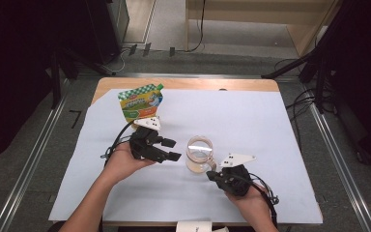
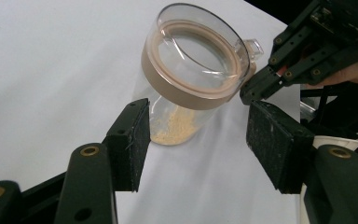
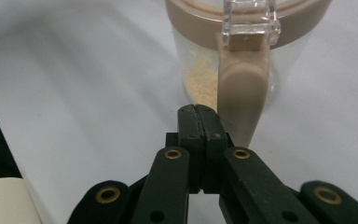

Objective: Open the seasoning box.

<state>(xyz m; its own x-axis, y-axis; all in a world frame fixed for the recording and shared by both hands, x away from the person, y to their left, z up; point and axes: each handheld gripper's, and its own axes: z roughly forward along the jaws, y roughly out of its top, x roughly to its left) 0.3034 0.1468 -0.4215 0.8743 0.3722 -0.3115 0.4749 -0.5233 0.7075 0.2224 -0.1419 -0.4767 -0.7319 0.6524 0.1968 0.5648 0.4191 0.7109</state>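
Observation:
A clear jar [image 1: 199, 153] with a tan lid ring, a tan handle and a little yellowish powder at the bottom stands mid-table on the white sheet. My left gripper [image 1: 171, 150] lies just left of it, open, with nothing between its pads. In the left gripper view the jar [image 2: 191, 70] stands beyond the parted left gripper [image 2: 199, 109]. My right gripper [image 1: 212, 175] is at the jar's near right side, shut. In the right gripper view the right gripper [image 3: 198, 112] has its tips pressed together beside the jar's tan handle [image 3: 242, 88], holding nothing. The right gripper [image 2: 256, 88] touches the lid ring.
A green and yellow checked pouch [image 1: 141, 102] lies at the far left of the white sheet [image 1: 251, 121], behind my left hand. A white roll-like object [image 1: 195, 226] sits at the table's near edge. The wooden table edge [image 1: 183, 83] shows at the back.

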